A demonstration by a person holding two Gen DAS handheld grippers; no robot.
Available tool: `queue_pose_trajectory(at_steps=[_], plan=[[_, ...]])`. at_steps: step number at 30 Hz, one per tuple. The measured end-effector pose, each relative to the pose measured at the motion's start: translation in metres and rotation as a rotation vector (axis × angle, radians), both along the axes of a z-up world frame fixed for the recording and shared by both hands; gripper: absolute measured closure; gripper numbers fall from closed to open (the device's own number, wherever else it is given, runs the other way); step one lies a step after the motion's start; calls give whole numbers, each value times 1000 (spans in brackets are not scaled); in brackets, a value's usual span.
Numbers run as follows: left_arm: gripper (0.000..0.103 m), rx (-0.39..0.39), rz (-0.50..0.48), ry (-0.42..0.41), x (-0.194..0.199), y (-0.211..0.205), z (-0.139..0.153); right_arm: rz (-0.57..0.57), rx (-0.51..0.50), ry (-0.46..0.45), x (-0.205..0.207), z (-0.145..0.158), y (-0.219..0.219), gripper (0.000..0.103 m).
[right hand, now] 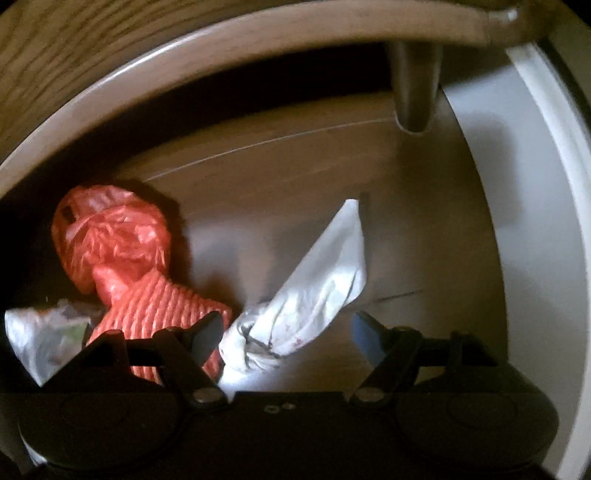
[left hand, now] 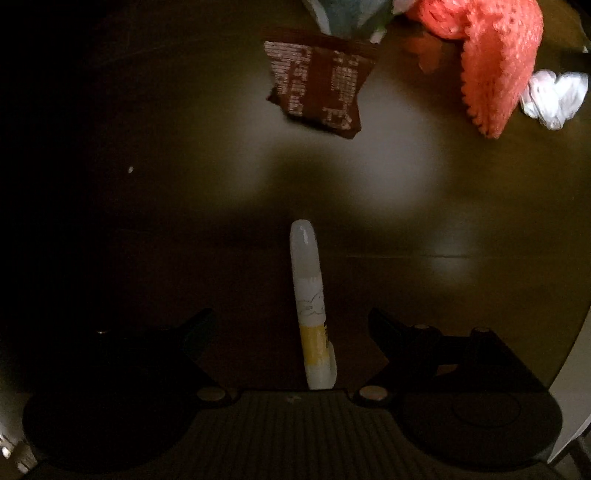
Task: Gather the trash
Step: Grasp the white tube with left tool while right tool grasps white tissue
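In the left wrist view a white and yellow tube (left hand: 311,306) lies on the dark floor between the fingers of my left gripper (left hand: 291,325), which is open and apart from it. Farther off lie a brown wrapper (left hand: 317,83), an orange mesh net (left hand: 491,62) and a crumpled white tissue (left hand: 554,96). In the right wrist view my right gripper (right hand: 286,332) is open, with a crumpled white tissue (right hand: 306,302) between its fingers, resting against the left finger (right hand: 207,332). An orange net and bag (right hand: 122,254) lies at its left, by a silver foil wrapper (right hand: 40,339).
A wooden table edge (right hand: 258,48) and its leg (right hand: 415,81) stand over the floor ahead of the right gripper. A white wall and baseboard (right hand: 535,221) run along the right. A grey-green wrapper (left hand: 343,14) lies at the top of the left wrist view.
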State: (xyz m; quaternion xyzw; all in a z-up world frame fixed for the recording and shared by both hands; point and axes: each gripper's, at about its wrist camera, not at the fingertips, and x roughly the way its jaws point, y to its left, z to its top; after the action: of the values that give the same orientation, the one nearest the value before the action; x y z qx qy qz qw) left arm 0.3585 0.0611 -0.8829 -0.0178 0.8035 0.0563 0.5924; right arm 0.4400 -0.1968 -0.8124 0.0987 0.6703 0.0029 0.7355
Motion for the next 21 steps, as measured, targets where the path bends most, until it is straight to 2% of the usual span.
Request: queue_pose_trajectory(at_steps=[6,9,10,11,15,16,17,18,21], plan=[[13,-12,-35,3,-3,-1,-13,0,-1,-5,1,-9,3,29],[15,-10,-21,3,-7,4,-17,15,-12,-6,-1,-13,5,29],[20,-10,-14,6,-8,4,-19,18,-11,-2,-2,-15,4,30],[30,-3,-15,13,-11,5,-23,19,-10,0,-3,-16,3,30],[31,-17,-32,9,-13,-1,-25,31,-12,3,-4,-23,3,32],[32,-16,-46,4,-14,-4,-25,28,-6,5,-4,-24,3,37],[34,-15,-55,0,-14,-6,-25,24,0,10,-4,-27,4,65],[36,-17,-63,-2,-14,-8,-24,18,1,21,-3,-29,5,81],[54,-23,-79,-19,-10,-13,-19,13,3,26,-3,-29,6,82]])
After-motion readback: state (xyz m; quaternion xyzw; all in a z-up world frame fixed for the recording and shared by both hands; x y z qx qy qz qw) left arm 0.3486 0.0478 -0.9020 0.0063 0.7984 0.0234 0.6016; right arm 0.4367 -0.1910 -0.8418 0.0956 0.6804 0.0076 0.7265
